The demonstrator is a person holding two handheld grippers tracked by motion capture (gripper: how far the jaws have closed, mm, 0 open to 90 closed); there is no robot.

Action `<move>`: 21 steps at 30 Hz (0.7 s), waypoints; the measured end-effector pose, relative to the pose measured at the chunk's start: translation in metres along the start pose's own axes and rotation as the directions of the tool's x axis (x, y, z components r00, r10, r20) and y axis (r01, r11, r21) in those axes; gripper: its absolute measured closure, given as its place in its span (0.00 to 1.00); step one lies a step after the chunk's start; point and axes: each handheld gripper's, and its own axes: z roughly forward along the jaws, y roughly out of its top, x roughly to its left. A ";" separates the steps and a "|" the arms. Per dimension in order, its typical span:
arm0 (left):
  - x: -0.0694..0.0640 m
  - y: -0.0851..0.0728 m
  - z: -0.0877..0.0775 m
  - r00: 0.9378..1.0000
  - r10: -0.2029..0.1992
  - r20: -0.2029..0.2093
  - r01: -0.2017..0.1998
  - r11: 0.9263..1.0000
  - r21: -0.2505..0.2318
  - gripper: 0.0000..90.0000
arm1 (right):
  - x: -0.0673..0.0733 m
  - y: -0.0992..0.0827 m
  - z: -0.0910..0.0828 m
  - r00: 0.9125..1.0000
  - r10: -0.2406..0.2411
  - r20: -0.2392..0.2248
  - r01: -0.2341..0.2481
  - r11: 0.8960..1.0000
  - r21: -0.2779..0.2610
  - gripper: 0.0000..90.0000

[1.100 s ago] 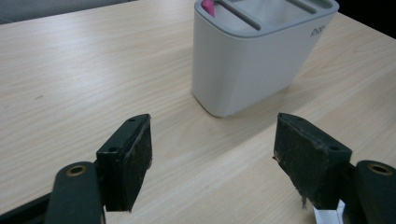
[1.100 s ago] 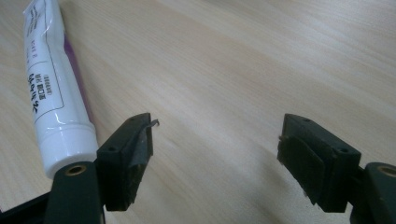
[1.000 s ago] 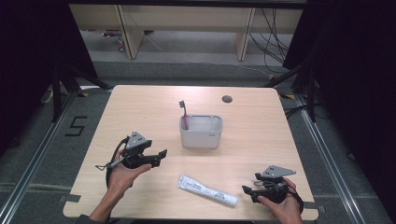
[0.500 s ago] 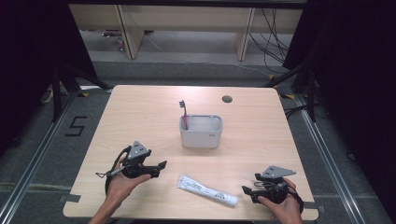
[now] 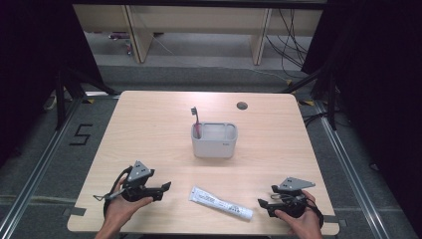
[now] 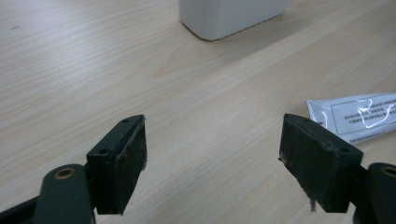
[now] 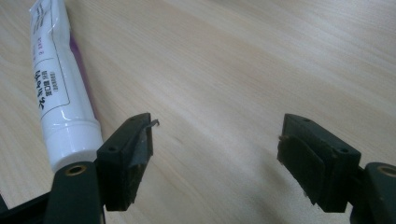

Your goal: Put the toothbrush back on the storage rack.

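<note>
A white toothpaste tube (image 5: 220,203) lies flat near the table's front edge, between my two grippers. A grey holder (image 5: 214,141) stands mid-table with a dark red toothbrush (image 5: 195,119) upright in its left corner. My left gripper (image 5: 166,189) rests low at the front left, pointing right toward the tube. Its jaws have just been opening and hold nothing. In the left gripper view the gripper (image 6: 212,154) is open over bare wood, with the tube's crimped end (image 6: 359,116) ahead to the right and the holder (image 6: 229,14) beyond. My right gripper (image 5: 263,206), open and empty, sits by the tube's cap end (image 7: 58,84).
The light wooden table (image 5: 149,124) has a round cable hole (image 5: 242,105) at the back. Dark floor with rails surrounds it, and a floor marking "5" (image 5: 79,134) lies to the left. Shelving stands behind.
My left hand has drawn back toward the front edge and sunk closer to the tabletop. The right hand, the tube and the holder have stayed put.
</note>
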 end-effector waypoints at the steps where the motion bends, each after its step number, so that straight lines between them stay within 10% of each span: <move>1: -0.001 -0.002 0.000 1.000 0.000 0.002 0.000 1.000 -0.006 0.25 | 0.000 0.000 0.000 1.000 0.000 0.001 0.000 1.000 0.000 0.30; 21: -0.013 -0.025 -0.005 1.000 0.027 0.012 -0.027 0.999 0.043 0.25 | 0.000 0.000 0.000 1.000 -0.010 0.011 0.010 1.000 -0.002 0.30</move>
